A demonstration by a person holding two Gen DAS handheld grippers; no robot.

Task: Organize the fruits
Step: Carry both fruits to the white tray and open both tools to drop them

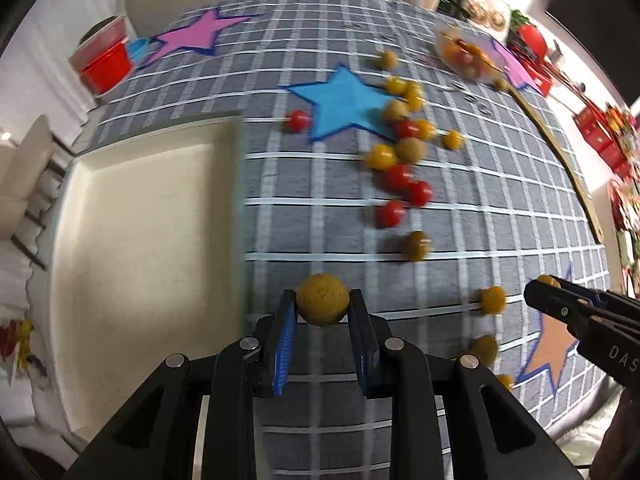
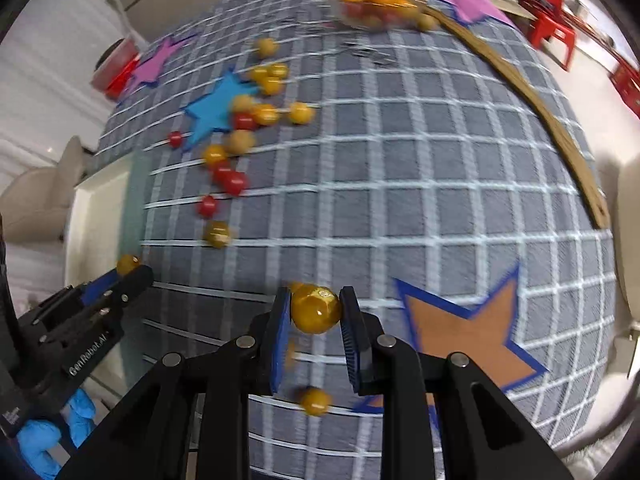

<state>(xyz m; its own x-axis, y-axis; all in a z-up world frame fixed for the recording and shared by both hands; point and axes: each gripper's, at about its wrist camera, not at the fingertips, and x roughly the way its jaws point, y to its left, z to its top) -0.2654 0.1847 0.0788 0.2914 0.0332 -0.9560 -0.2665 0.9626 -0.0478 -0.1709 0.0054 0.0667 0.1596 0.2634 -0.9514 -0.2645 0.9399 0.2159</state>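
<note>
Left wrist view is showing the left claw (image 1: 322,307) pinching a brown fruit (image 1: 322,299); the tray (image 1: 148,216) is lying just left. The right claw (image 2: 315,312), farther right, is pinching a yellow fruit (image 2: 316,309).

A wide stretch of grey checked cloth (image 2: 420,184) lay bare on the right side, nothing on it to catch a gripper! Down the middle, though, a straggling line of red and yellow fruits (image 1: 400,152) barred the way across, bunched tightest at the blue star (image 1: 344,104). Left of them a clear lane of cloth ran alongside the cream tray (image 1: 152,216), whose raised rim walled that side. Near the front, loose yellow fruits (image 1: 493,299) sat just beside the orange star (image 2: 472,340). At the far edge a clear bowl (image 1: 468,56) of fruit stood in the way.
</note>
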